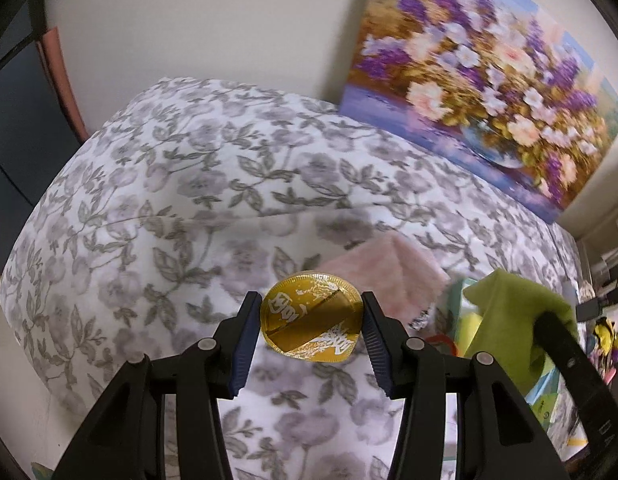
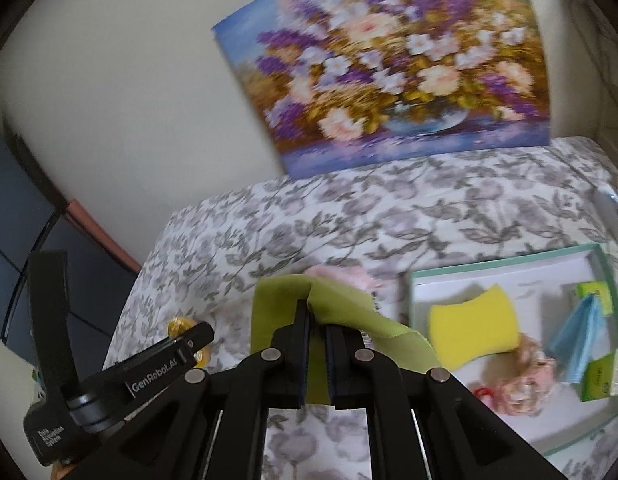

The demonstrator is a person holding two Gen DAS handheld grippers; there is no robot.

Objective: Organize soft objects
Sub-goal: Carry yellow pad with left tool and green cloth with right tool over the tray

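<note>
My left gripper (image 1: pixel 311 322) is shut on a round gold foil coin (image 1: pixel 311 316) and holds it above the floral bedspread (image 1: pixel 169 200). My right gripper (image 2: pixel 317 320) is shut on a green cloth (image 2: pixel 341 312) that drapes over its fingers; the cloth also shows in the left wrist view (image 1: pixel 509 312). A pink fluffy cloth (image 1: pixel 389 268) lies on the bed beyond both grippers. A shallow teal-rimmed box (image 2: pixel 509 268) at the right holds a yellow sponge (image 2: pixel 473 324), a blue cloth (image 2: pixel 577 336), green packets and a pink fluffy item (image 2: pixel 521 380).
A flower painting (image 2: pixel 389 72) leans against the wall behind the bed. The bed's left edge drops to a dark cabinet (image 2: pixel 21 216). Cluttered shelves (image 1: pixel 605 280) stand at the far right.
</note>
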